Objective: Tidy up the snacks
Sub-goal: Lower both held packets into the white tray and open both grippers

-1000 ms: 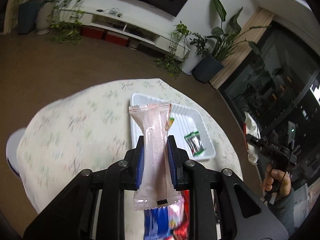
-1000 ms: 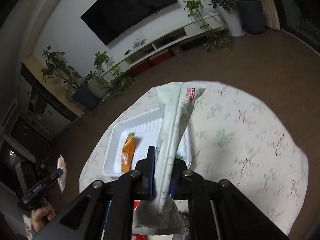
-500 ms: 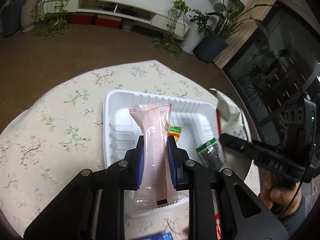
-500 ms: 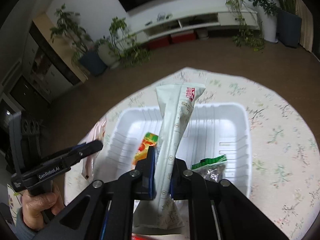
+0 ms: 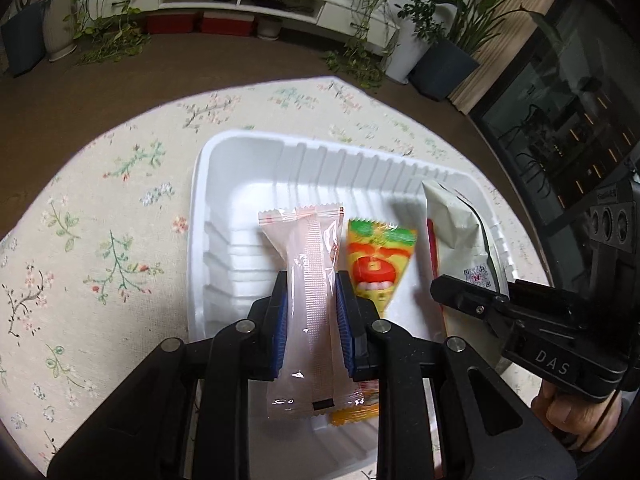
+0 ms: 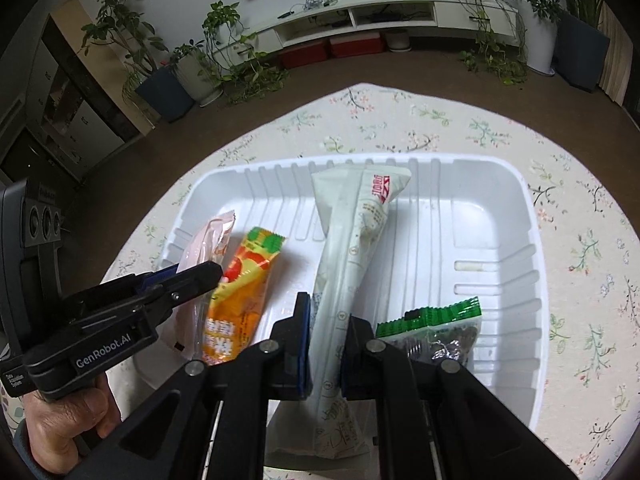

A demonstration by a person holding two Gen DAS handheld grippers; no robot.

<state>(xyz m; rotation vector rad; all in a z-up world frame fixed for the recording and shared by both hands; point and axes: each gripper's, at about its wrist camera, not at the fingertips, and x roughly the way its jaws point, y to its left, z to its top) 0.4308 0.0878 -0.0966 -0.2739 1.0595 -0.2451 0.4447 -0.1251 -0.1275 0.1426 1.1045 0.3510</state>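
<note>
- Left wrist view: left gripper point(image 5: 311, 320), fingers clamped on a pink packet point(image 5: 310, 300), held lengthwise over the near left part of the white tray point(image 5: 240, 184).
- Orange packet point(image 5: 376, 264) lies flat in the tray, just right of the pink packet.
- Right wrist view: right gripper point(image 6: 325, 340), fingers clamped on a pale green packet point(image 6: 352, 248), its far end over the tray's middle.
- Green packet point(image 6: 436, 322) lies in the near right of the tray, beside the right gripper.
- Tray rests on a floral tablecloth point(image 6: 580, 208).
- Far background: potted plants point(image 6: 224, 36), white TV bench point(image 6: 360, 12).
</note>
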